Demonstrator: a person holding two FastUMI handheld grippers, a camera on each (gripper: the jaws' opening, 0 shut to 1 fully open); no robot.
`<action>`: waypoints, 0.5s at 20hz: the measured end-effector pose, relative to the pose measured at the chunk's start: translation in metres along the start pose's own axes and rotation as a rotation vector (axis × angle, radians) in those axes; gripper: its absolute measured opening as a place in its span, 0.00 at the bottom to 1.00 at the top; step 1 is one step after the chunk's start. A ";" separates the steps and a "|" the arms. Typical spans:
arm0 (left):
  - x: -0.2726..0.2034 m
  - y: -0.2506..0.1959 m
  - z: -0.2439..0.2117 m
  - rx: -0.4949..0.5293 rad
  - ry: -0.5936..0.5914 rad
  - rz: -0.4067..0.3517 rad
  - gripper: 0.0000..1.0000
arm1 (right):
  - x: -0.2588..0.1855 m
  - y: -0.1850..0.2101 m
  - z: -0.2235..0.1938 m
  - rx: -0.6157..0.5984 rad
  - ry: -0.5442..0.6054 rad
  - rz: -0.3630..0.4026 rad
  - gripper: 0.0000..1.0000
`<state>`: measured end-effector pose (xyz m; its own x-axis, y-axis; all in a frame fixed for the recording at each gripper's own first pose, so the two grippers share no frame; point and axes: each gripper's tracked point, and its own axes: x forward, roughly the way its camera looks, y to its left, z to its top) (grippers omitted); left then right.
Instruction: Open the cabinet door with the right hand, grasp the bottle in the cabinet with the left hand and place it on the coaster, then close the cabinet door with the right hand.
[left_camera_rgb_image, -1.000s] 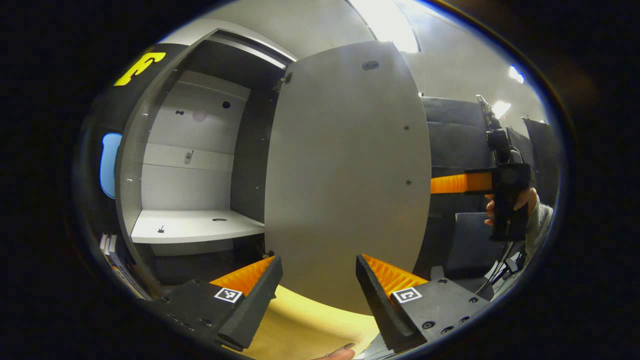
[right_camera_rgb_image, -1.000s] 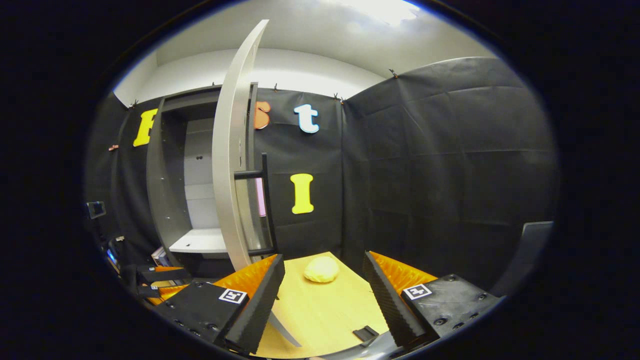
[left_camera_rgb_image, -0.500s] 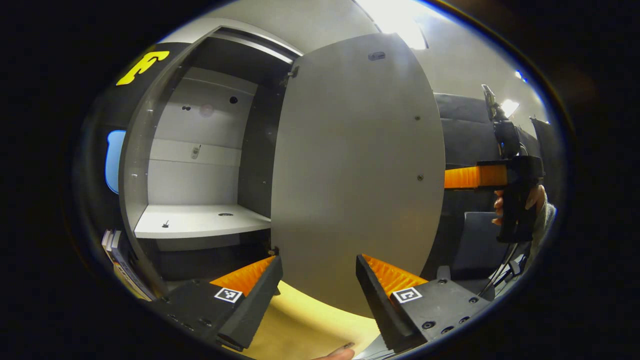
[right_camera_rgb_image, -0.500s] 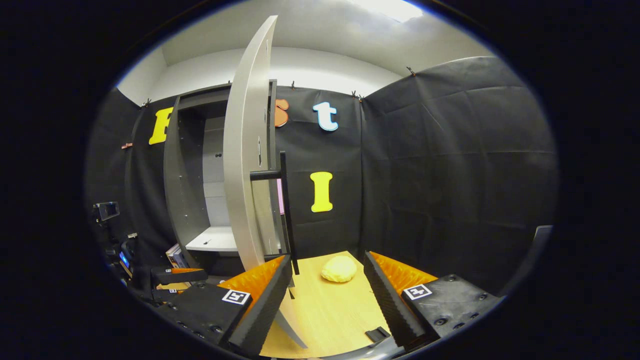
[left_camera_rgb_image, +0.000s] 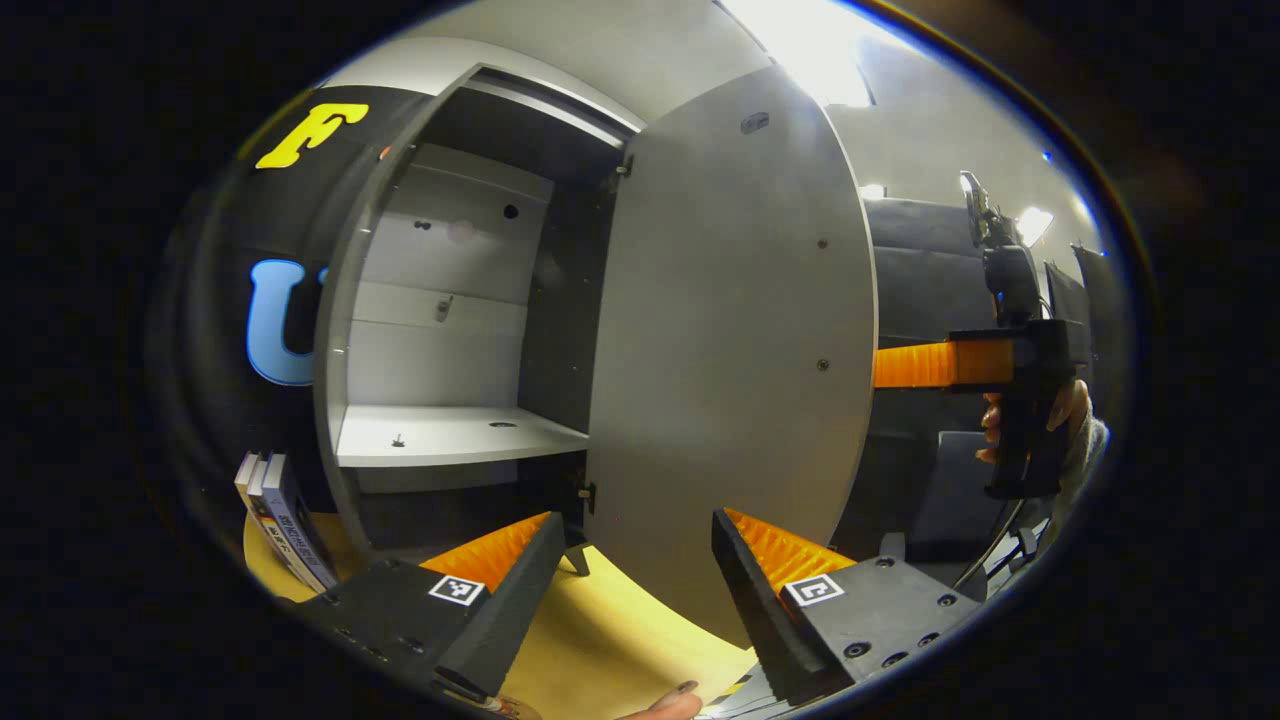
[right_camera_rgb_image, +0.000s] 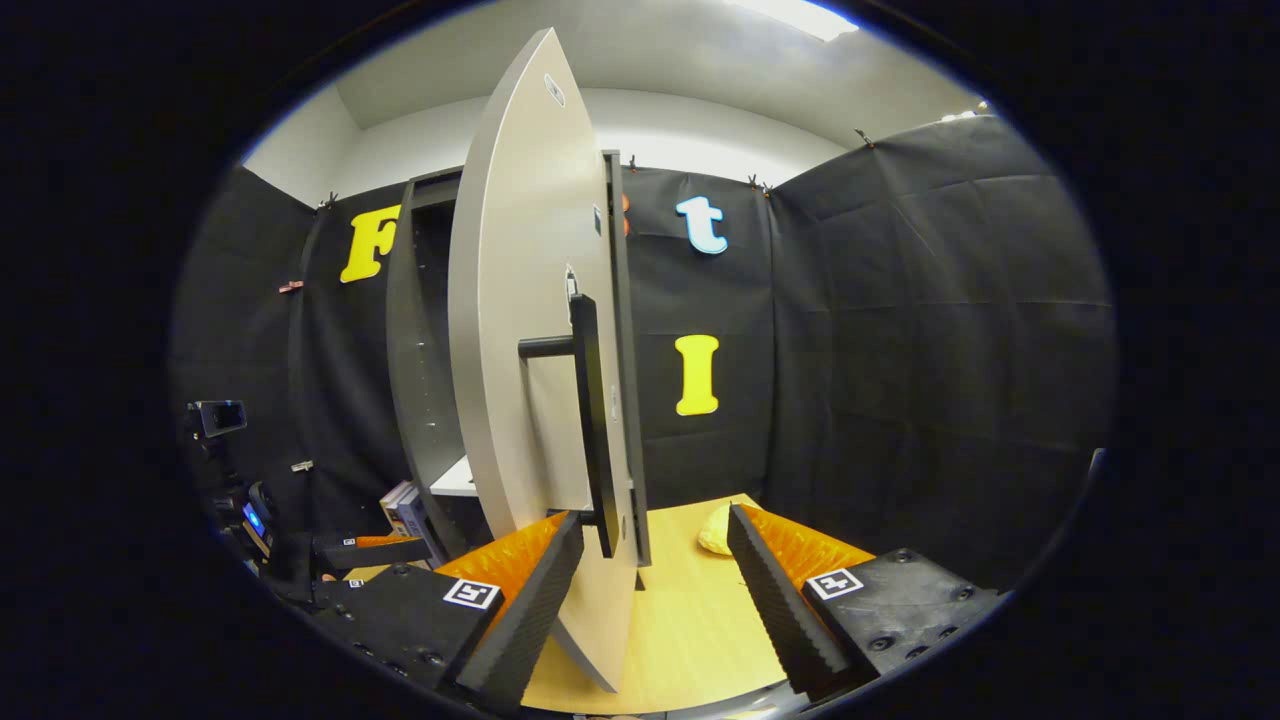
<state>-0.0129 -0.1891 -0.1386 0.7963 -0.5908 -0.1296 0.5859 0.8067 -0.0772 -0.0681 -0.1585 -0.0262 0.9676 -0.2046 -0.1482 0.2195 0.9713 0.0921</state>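
the cabinet (left_camera_rgb_image: 440, 330) stands at 10 o'clock in the left gripper view, its grey interior showing a bare pale shelf (left_camera_rgb_image: 450, 437) with no bottle to be seen on it. the cabinet door (left_camera_rgb_image: 740, 340) hangs ajar, filling the centre of that view; in the right gripper view the door (right_camera_rgb_image: 510, 380) is seen nearly edge-on at 11 o'clock with its black bar handle (right_camera_rgb_image: 592, 425) facing the camera. the wooden table (right_camera_rgb_image: 690, 620) lies at 6 o'clock, a pale yellow lump (right_camera_rgb_image: 716, 530) on it partly behind a finger. books (left_camera_rgb_image: 285, 520) lean at 8 o'clock beside the cabinet. the left gripper (left_camera_rgb_image: 640, 575) is spread wide, holding nothing. the right gripper (right_camera_rgb_image: 655, 585) is also wide and empty, with the door's lower edge between its fingers but not pinched. in the left gripper view, the other gripper sits in a hand (left_camera_rgb_image: 1060, 410) at 3 o'clock.
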 end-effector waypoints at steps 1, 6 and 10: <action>-0.007 0.003 0.003 -0.005 -0.008 0.004 0.93 | 0.001 0.010 -0.001 0.000 0.001 0.018 0.95; -0.037 0.032 0.004 0.003 -0.015 0.082 0.94 | 0.012 0.056 -0.006 -0.002 0.016 0.115 0.95; -0.055 0.045 0.009 0.000 -0.032 0.117 0.93 | 0.023 0.094 -0.013 0.002 0.030 0.208 0.95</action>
<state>-0.0290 -0.1200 -0.1262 0.8634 -0.4932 -0.1062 0.4891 0.8699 -0.0630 -0.0269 -0.0703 -0.0339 0.9880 0.0039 -0.1546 0.0158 0.9919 0.1258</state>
